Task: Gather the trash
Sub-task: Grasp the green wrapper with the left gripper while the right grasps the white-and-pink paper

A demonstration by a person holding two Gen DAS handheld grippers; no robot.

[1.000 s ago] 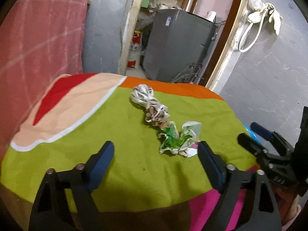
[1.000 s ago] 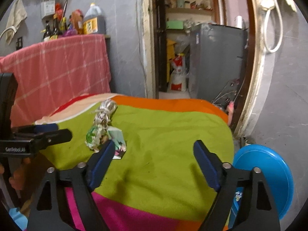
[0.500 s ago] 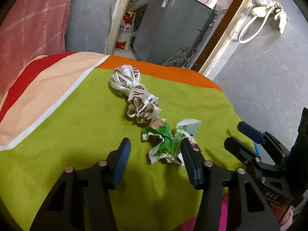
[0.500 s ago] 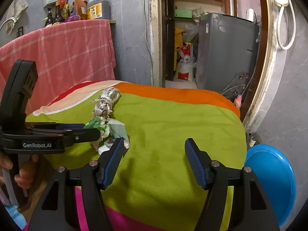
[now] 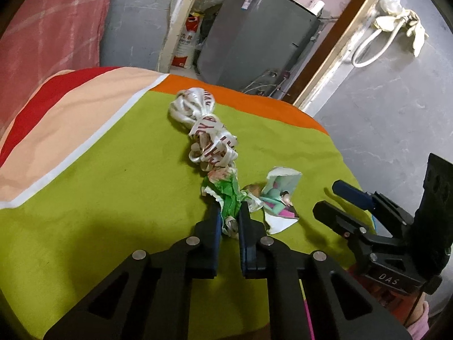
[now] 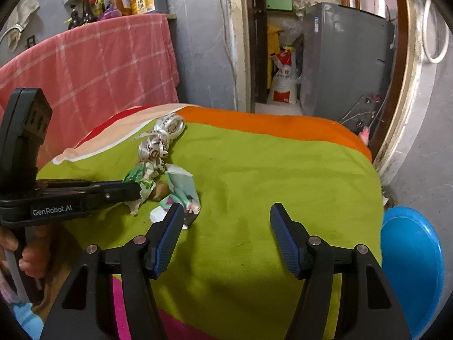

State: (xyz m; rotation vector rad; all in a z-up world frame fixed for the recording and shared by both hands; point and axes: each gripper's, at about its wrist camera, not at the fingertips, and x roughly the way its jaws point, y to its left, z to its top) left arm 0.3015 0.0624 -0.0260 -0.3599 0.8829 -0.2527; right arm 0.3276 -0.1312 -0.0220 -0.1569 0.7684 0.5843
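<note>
Left wrist view: our left gripper (image 5: 230,218) is clamped on the green crumpled wrapper (image 5: 226,195), which lies on the lime blanket (image 5: 113,198). White ribbon bundle (image 5: 203,130) sits just beyond it, torn picture card (image 5: 279,198) just beside. Grey cabinet (image 5: 254,36) stands in the doorway behind.

Right wrist view: our right gripper (image 6: 223,238) has jaws wide apart, gripping nothing, over the blanket; the card (image 6: 181,192) lies by its left finger. Blue plastic lid (image 6: 410,269) sits at the right, pink cloth (image 6: 93,65) at the back.
</note>
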